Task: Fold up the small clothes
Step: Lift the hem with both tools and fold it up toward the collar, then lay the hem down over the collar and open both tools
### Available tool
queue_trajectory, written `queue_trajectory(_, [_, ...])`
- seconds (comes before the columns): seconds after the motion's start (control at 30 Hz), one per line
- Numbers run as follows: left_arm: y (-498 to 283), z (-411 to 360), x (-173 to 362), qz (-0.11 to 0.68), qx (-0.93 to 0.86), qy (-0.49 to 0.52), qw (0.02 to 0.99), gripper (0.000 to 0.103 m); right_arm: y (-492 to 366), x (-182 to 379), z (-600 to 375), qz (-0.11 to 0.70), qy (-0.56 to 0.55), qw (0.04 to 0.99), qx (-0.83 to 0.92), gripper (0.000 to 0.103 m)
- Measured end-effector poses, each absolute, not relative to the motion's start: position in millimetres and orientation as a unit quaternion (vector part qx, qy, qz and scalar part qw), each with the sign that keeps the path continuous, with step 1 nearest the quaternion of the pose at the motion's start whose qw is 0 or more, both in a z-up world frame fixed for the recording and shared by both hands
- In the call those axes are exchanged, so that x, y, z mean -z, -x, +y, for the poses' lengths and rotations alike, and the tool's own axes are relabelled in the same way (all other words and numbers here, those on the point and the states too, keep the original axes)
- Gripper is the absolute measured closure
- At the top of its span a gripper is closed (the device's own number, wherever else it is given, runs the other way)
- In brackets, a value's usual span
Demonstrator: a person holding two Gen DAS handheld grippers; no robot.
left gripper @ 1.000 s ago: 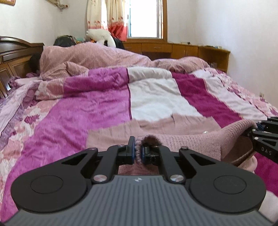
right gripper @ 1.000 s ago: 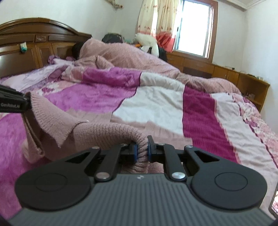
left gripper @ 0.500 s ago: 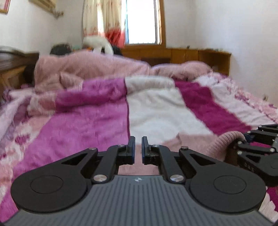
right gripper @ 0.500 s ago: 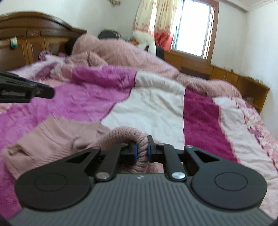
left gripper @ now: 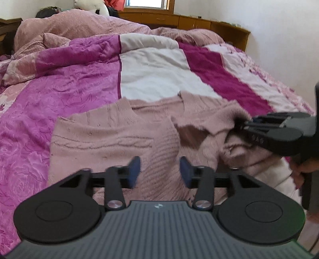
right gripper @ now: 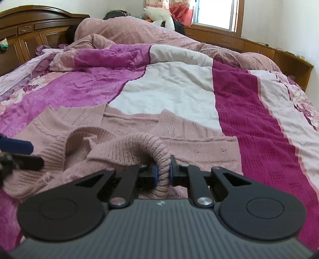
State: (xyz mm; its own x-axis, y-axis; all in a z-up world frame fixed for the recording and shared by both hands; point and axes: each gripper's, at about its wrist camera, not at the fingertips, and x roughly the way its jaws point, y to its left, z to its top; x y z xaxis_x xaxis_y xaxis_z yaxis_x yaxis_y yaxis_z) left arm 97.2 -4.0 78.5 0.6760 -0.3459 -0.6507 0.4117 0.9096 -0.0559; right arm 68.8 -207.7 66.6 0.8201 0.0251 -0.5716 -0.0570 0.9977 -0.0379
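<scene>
A dusty-pink knitted sweater (left gripper: 111, 137) lies spread on the bed, its near part doubled over. My left gripper (left gripper: 159, 172) hovers just over the knit with its jaws opening and nothing pinched between the blue pads. In the right wrist view my right gripper (right gripper: 163, 174) is shut on a ribbed fold of the sweater (right gripper: 127, 147), bunched between the pads. From the left wrist view that right gripper (left gripper: 249, 125) shows at the right edge, clamped on the cloth, with a hand (left gripper: 305, 169) below it. The left gripper's blue fingertips (right gripper: 18, 145) show at the left edge.
The bed carries a quilt (right gripper: 171, 89) in purple, white and magenta stripes. A heaped pink blanket (right gripper: 127, 29) lies at the head by the wooden headboard (right gripper: 30, 31). A low wooden cabinet (left gripper: 199, 24) runs under the window. A white plush toy (right gripper: 157, 16) sits behind.
The left gripper let go of the sweater edge and its jaws parted. Both grippers sank toward the bed, and the lifted sweater now lies folded over on the quilt.
</scene>
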Motion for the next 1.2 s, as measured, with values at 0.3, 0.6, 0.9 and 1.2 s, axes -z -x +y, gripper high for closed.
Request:
queue_trajectory(0.3, [-117,-9,-53,0.351,0.197,-0.055,0.914,0.063,-65,-65,-205,0.299,0.034,0.953,-0.025,0.089])
queue_trajectory(0.6, [-105,7,-98,0.252,0.151,-0.063,0.954,0.094,-51,-102,-202,0.222,0.071,0.972,-0.016,0.089])
queue_trajectory(0.9, [-168,26,-129,0.21,0.116,-0.053,0.969,0.094,-104,-115,-202,0.196,0.143,0.97,-0.007,0.089])
queue_trajectory(1.2, [-230,25,-48,0.312,0.085,-0.067,0.944,0.093,-167,-45,-205,0.299,0.13,0.945,-0.037,0.087])
